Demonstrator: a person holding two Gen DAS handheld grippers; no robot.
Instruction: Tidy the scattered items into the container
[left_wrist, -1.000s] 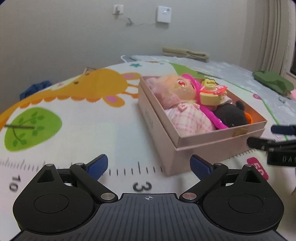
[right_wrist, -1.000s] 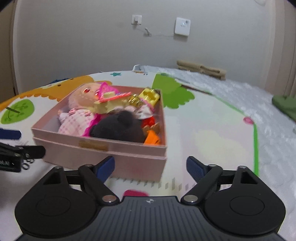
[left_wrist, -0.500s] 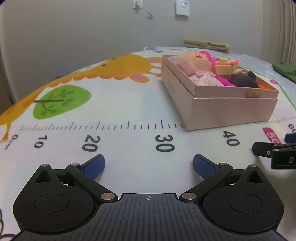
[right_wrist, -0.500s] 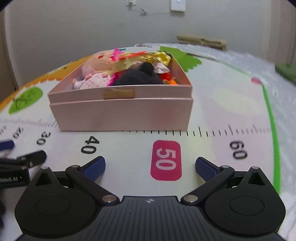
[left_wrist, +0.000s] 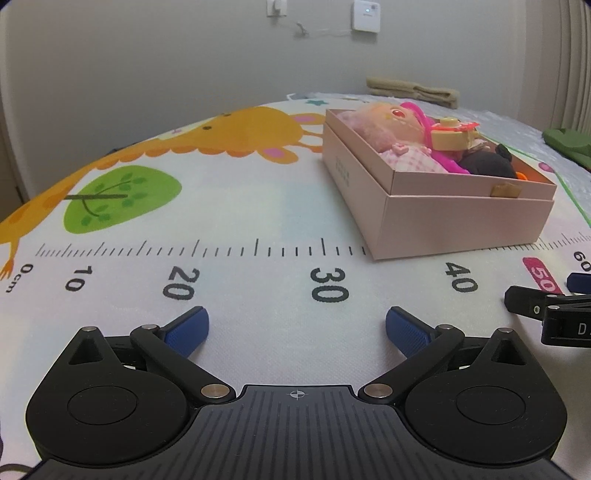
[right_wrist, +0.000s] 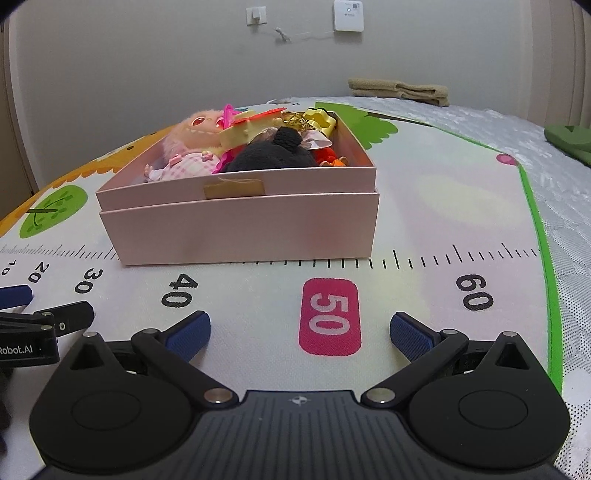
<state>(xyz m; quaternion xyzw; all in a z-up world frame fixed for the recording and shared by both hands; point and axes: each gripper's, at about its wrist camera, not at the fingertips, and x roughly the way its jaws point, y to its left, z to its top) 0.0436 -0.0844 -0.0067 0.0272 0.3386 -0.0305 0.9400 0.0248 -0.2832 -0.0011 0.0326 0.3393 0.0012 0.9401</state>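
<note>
You are holding the left gripper (left_wrist: 294, 328) low over the mat (left_wrist: 236, 206), its jaws spread wide and gripping nothing, near the "30" mark. Your right gripper (right_wrist: 300, 331) is hovering beside it over the pink "50" label (right_wrist: 329, 316), jaws likewise spread and empty. The box (right_wrist: 240, 225) is sitting on the mat just beyond the ruler line, ahead of both grippers. The doll (right_wrist: 192, 147), black plush (right_wrist: 273, 157) and yellow toy (right_wrist: 321, 120) are lying inside it.
</note>
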